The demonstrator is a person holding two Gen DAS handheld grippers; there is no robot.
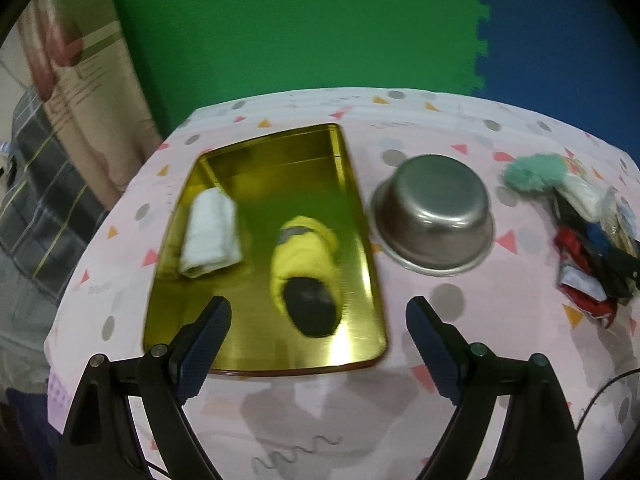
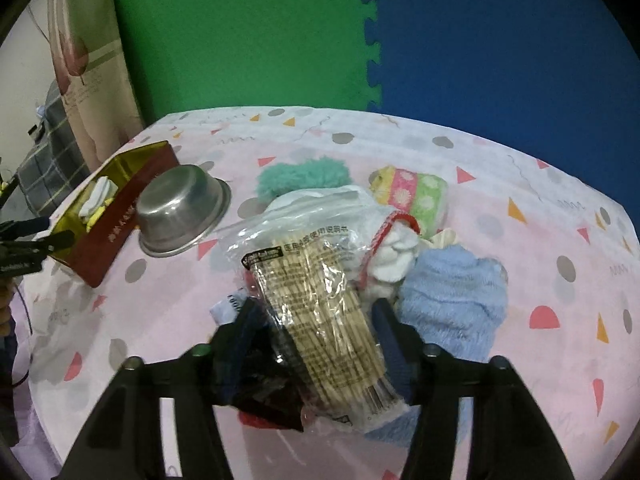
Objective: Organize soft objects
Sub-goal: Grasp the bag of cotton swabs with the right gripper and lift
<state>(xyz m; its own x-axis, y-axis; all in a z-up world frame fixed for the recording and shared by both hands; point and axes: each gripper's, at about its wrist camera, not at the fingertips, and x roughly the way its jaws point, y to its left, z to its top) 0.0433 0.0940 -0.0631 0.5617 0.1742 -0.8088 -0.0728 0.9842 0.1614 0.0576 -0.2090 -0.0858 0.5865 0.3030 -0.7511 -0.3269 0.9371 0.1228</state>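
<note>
Right now my right gripper (image 2: 316, 340), jaws apart, straddles the swab packet (image 2: 320, 320) w/ long axis running near-to-far; left gripper (image 1: 318, 344) apart, empty, over the tray (image 1: 362, 248).

Left gripper (image 1: 318, 322), right gripper (image 2: 316, 320): fingers apart.

- White towel (image 1: 211, 236): rolled, lying on left side of gold tray (image 1: 362, 280).
- Yellow cloth (image 1: 305, 256): bundled, with dark patch at near end, lying on right side of same tray, apart from towel.
- Teal fluffy piece (image 2: 303, 178): on table, far side of pile.
- Pink-and-green dotted sock (image 2: 412, 196): rolled, just right of teal piece.
- Blue fuzzy cloth (image 2: 454, 300): bunched, at near right of pile.
- Small white cloth (image 2: 394, 254): crumpled, between dotted sock and blue cloth.
</note>
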